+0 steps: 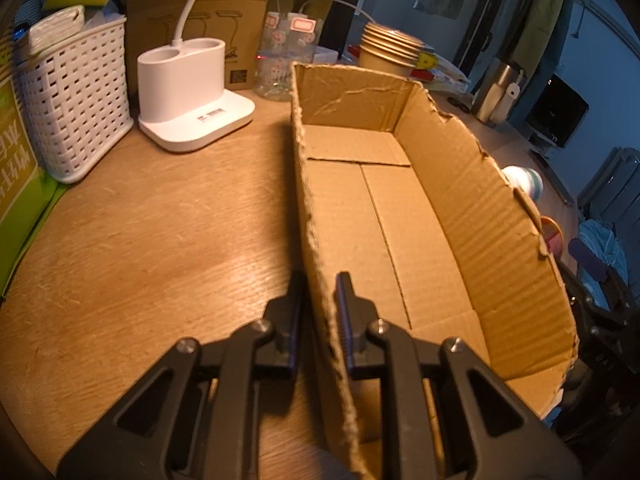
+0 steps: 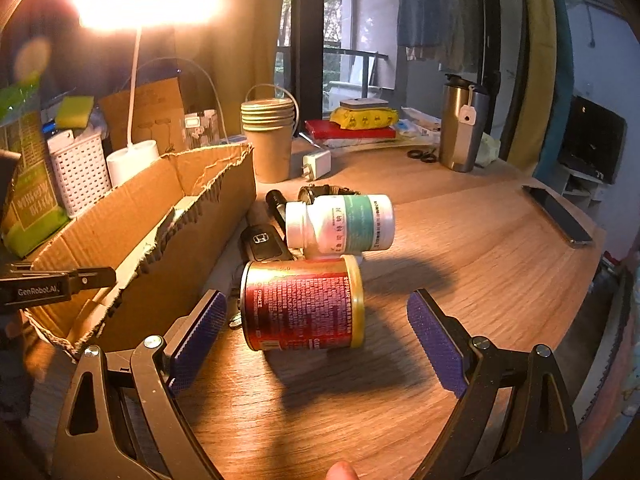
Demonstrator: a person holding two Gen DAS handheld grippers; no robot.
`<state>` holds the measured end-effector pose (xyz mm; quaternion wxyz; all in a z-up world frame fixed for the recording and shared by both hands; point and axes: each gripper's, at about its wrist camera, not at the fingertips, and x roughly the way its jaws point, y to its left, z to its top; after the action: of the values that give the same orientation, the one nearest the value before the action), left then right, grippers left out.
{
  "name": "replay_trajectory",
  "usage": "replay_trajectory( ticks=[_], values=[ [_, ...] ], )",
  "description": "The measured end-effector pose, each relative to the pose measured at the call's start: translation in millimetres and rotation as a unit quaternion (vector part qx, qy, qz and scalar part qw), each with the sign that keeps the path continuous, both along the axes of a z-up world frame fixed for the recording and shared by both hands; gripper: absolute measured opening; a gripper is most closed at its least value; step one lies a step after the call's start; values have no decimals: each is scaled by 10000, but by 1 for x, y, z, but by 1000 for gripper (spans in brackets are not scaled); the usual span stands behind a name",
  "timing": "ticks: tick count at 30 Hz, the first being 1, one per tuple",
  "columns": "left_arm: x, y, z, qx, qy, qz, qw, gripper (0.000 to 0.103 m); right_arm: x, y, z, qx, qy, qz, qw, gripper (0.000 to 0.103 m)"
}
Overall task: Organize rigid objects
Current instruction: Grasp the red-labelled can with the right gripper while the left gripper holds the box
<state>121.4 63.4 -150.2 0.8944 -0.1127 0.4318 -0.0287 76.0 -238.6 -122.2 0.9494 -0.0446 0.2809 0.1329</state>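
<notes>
Two grippers are in play, and you hold them quite differently. Your left gripper (image 1: 320, 292) tilts steeply down over the wooden table (image 1: 160, 240) and is clenched on the near-left wall of the cardboard box (image 1: 400, 216): one finger sits outside the torn wall, the other inside, with the corrugated edge pinched between them. The box's floor is bare cardboard. In the right wrist view, that same left gripper (image 2: 92, 278) shows as a black tool reaching in from the left onto the box (image 2: 132, 240) edge.

Your right gripper (image 2: 316, 316) points down at a shallower slant, released, its blue pads (image 2: 200, 336) spread wide. The red-and-gold can (image 2: 304, 304) lies on its side on the table between and just beyond the fingertips; neither pad touches it. Right behind the can, a white pill bottle (image 2: 340, 224) with a green label lies on its side too, looking close against it. A car key fob (image 2: 262, 244) and a small black flashlight (image 2: 276, 202) rest between these and the box's outer wall. A fingertip (image 2: 340, 472) shows at the bottom edge of the view.
</notes>
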Motion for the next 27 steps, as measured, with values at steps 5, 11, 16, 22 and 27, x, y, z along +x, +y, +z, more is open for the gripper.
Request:
replay_trajectory(
  ticks=[5, 11, 16, 22, 27],
  values=[
    [-2, 6, 0, -35, -11, 164, 9999, 17, 5, 1, -5, -67, 35, -63, 10000, 94],
    [-2, 4, 0, 1, -9, 148, 9999, 18, 8, 3, -8, -100, 15, -86, 9999, 94],
    [-2, 4, 0, 0, -9, 143, 9999, 18, 9, 1, -8, -5, 42, -57, 10000, 94],
    [-2, 4, 0, -2, -9, 143, 9999, 18, 8, 1, -9, 27, 50, 15, 10000, 77],
    [-2, 3, 0, -8, -9, 146, 9999, 18, 9, 3, -12, -13, 94, 35, 9999, 65]
  ],
)
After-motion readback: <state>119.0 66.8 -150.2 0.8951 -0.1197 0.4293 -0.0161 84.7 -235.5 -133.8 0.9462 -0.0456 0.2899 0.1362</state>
